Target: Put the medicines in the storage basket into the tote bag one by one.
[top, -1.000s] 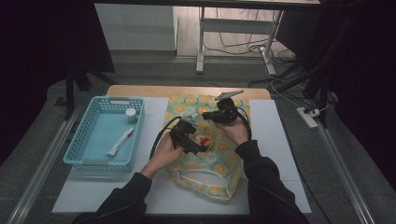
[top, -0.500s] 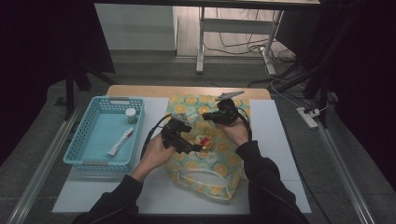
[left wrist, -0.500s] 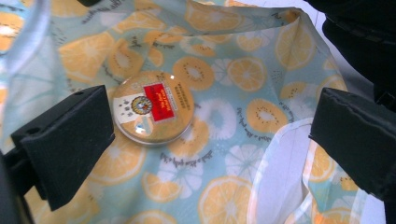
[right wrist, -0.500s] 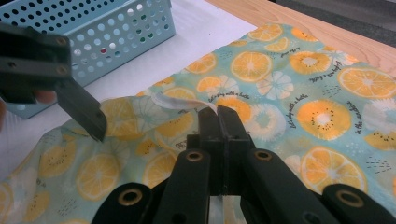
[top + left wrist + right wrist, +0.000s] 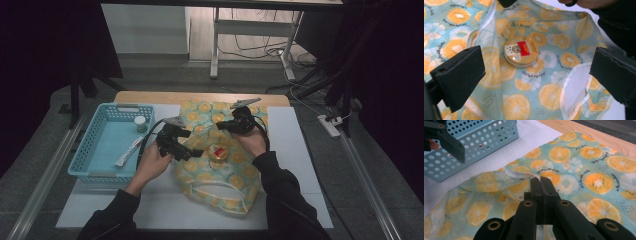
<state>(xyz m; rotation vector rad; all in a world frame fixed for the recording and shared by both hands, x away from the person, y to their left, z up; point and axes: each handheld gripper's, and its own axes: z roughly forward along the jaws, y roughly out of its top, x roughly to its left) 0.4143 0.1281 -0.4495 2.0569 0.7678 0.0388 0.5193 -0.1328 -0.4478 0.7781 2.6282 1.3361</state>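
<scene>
A citrus-print fabric bag (image 5: 220, 175) lies on the white table top. A round tin with a red label (image 5: 218, 151) (image 5: 521, 50) rests on the bag's fabric, beside a raised edge of the bag. My left gripper (image 5: 192, 153) (image 5: 536, 75) hovers just left of the tin, jaws wide open and nothing between them. My right gripper (image 5: 223, 128) (image 5: 541, 181) is shut on the bag's white-trimmed edge (image 5: 521, 174) and holds it up a little behind the tin.
A blue perforated basket (image 5: 107, 145) (image 5: 474, 142) stands at the left, holding a small white jar (image 5: 141, 123) and a white packet (image 5: 129, 151). The wooden table edge (image 5: 200, 97) runs along the back. White table top lies right of the bag.
My left gripper has drawn back to the left and slightly up, away from the tin, which stays on the bag. The right gripper has kept still.
</scene>
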